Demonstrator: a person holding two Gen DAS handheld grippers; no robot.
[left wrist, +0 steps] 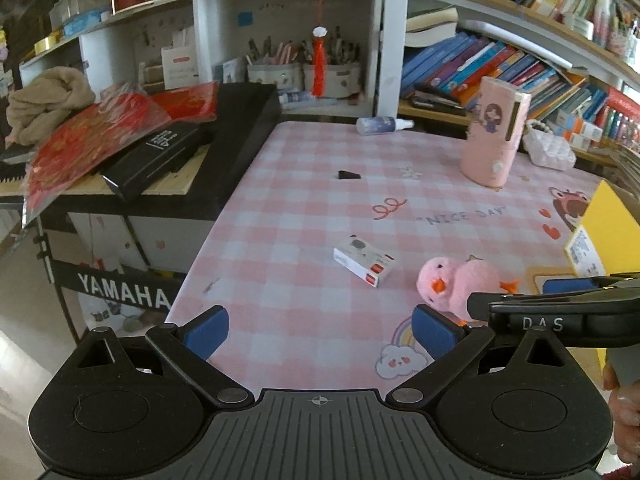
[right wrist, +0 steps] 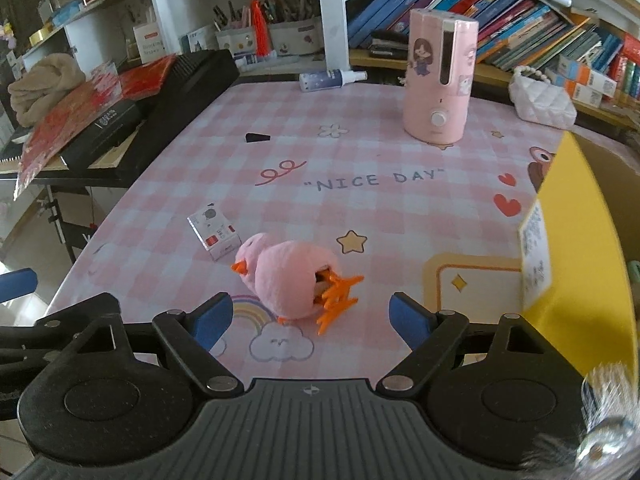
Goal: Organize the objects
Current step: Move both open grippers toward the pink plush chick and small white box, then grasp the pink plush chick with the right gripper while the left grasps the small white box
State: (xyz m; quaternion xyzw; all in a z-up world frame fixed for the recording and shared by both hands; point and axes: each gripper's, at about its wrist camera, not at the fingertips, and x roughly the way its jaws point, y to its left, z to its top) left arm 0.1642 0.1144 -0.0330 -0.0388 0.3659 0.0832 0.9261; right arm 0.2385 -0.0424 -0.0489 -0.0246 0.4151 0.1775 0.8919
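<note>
A pink plush chick (right wrist: pixel 290 280) (left wrist: pixel 460 282) with orange beak and feet lies on its side on the pink checked tablecloth (right wrist: pixel 360 220). My right gripper (right wrist: pixel 310 322) is open just in front of it, the blue pads apart on either side, not touching it. My left gripper (left wrist: pixel 320 332) is open over the table's near edge with nothing between its pads. A small white box (left wrist: pixel 364 260) (right wrist: pixel 214 232) lies left of the chick. A pink upright appliance (right wrist: pixel 438 76) (left wrist: pixel 494 132) stands farther back. A small black wedge (left wrist: pixel 350 175) (right wrist: pixel 257 137) rests mid-table.
A yellow box (right wrist: pixel 580 240) (left wrist: pixel 608 236) stands at the right edge. A spray bottle (right wrist: pixel 332 79) lies at the back, a white quilted bag (right wrist: pixel 542 98) back right. A black keyboard (left wrist: pixel 224 140) with red packets borders the left. Bookshelves fill the rear.
</note>
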